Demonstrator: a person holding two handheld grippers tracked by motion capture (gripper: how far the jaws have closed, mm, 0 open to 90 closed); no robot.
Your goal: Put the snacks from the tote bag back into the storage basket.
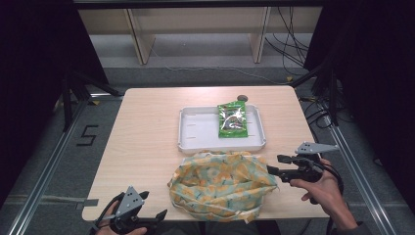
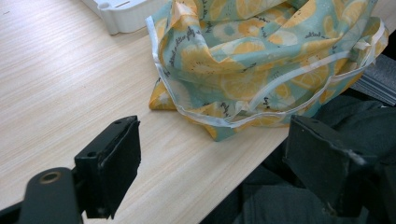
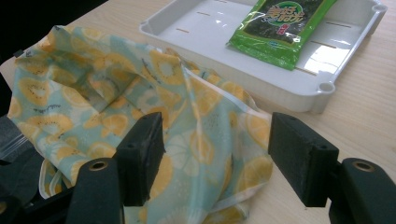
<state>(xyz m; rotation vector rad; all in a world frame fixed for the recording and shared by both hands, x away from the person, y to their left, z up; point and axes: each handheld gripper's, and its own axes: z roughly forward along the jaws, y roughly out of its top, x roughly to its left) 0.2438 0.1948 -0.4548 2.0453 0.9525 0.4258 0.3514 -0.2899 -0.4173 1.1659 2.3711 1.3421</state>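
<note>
Fabric bag (image 1: 222, 185) crumpled beside tray (image 1: 191, 139); right gripper (image 1: 272, 164) open at edge

A cloth bag (image 1: 222, 183) lies crumpled at the table's (image 1: 147, 142) near edge, just in front of a tray (image 1: 195, 132) — the two nearly touching. A snack packet (image 1: 232, 119) lies in the tray's right half. Behind the tray, at the far edge, sits a small round thing (image 1: 242, 97).

My high view looks forward and down over the whole tabletop (image 1: 147, 142). My left gripper view sits close at the near edge; my right gripper view faces the far side. Both share the lemon-print bag (image 2: 261, 60).
</note>
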